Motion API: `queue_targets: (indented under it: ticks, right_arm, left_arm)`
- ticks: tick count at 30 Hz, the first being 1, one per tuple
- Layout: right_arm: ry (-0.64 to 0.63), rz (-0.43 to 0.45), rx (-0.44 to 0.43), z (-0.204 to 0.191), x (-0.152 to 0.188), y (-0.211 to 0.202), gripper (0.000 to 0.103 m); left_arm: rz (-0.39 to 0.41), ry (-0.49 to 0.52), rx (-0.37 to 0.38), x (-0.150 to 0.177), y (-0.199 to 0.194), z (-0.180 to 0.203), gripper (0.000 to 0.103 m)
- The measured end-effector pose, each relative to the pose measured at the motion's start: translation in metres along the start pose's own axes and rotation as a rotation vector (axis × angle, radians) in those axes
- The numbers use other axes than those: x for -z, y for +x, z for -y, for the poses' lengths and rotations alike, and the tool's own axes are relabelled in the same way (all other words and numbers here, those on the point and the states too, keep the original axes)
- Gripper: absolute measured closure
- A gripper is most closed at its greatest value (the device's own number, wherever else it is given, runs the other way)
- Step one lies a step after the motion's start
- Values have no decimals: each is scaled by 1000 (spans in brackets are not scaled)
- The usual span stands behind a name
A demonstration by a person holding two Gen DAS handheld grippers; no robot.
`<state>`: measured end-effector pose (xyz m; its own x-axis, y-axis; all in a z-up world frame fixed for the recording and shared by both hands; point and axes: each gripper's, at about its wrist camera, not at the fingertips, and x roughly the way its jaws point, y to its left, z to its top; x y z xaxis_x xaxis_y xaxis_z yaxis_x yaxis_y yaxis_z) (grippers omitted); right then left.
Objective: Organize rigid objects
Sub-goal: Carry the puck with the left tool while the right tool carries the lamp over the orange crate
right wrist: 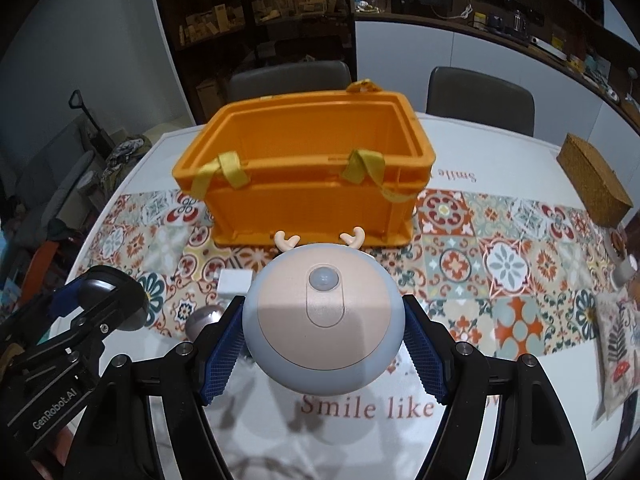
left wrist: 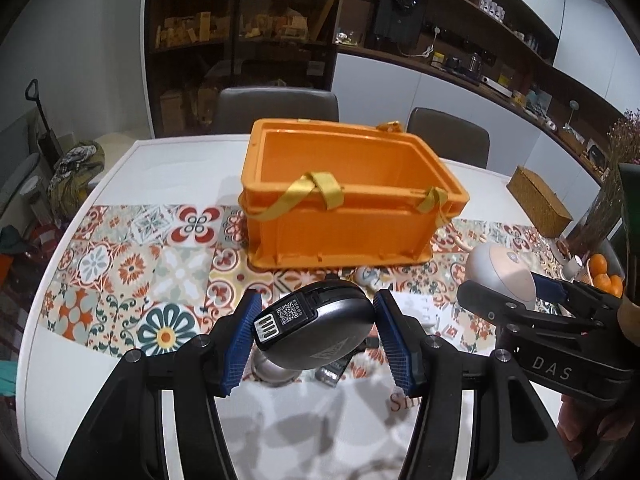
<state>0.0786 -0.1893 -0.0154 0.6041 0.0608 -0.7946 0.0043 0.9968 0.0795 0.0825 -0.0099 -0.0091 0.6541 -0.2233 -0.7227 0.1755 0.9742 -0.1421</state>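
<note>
The left gripper [left wrist: 316, 330] clamps a dark grey mouse-like device [left wrist: 316, 332] above the table [left wrist: 160, 184]; the right gripper [right wrist: 324, 344] pinches a round antlered night light [right wrist: 322, 320]. Both hang in front of the empty orange crate [right wrist: 304, 168]. Lift each clear of the near rim and yellow straps [left wrist: 316, 192], then release low inside. Small items below the held things are half hidden.

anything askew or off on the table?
Orange crate sits skewed to the runner's tile pattern, empty as far as its interior shows, one yellow strap drooping over the near wall. Nothing spilled or visibly broken.
</note>
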Motion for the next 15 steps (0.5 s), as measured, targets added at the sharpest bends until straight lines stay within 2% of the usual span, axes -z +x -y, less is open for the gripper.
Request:
queue_targets:
  ticks: [15]
  right_arm:
    - [23,5,-21,8,-46,21,28]
  left_arm:
    - [29,17,-1,-46,21,0,45]
